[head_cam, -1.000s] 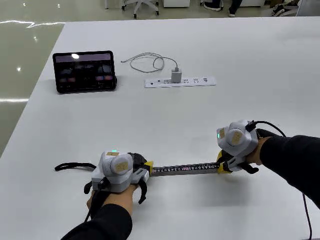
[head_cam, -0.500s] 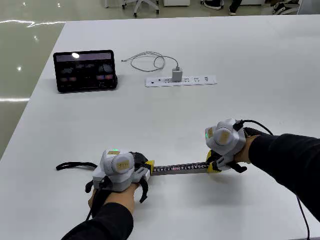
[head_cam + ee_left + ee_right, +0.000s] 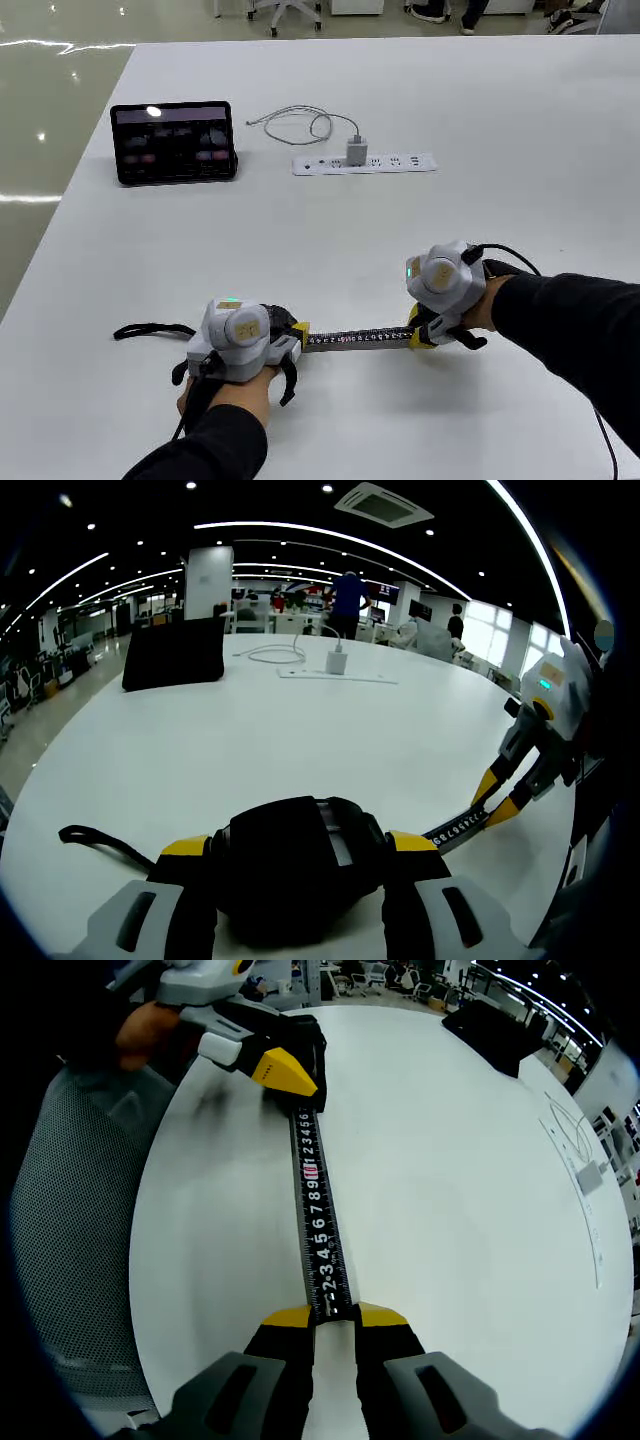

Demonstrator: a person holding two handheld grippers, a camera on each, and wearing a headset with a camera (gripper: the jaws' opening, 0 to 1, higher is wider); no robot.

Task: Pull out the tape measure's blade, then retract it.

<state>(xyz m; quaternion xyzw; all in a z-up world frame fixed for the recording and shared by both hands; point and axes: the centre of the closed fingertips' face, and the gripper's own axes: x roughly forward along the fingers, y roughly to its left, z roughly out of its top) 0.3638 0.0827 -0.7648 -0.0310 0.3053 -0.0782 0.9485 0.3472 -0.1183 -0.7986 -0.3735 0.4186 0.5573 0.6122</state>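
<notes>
The black tape measure case (image 3: 300, 865) sits on the white table, clamped between the jaws of my left gripper (image 3: 280, 338). Its black blade (image 3: 358, 337) with white numerals runs flat along the table to the right. My right gripper (image 3: 325, 1317) is shut on the blade's tip, yellow fingertips (image 3: 285, 1317) on either side. In the right gripper view the blade (image 3: 315, 1220) stretches away to the case (image 3: 290, 1045) in the left gripper. A black wrist strap (image 3: 150, 330) trails left of the case. In the left gripper view the right gripper (image 3: 505, 798) holds the blade end.
A dark tablet (image 3: 174, 141) stands at the back left. A white power strip (image 3: 365, 163) with a plugged charger (image 3: 356, 152) and coiled cable (image 3: 300, 122) lies behind. A black cable (image 3: 500, 252) trails from the right gripper. The table's left edge (image 3: 55, 215) drops to a glossy floor.
My right gripper has moved left toward the case with the blade tip in it, so the exposed blade is shorter. The left gripper and case stayed put.
</notes>
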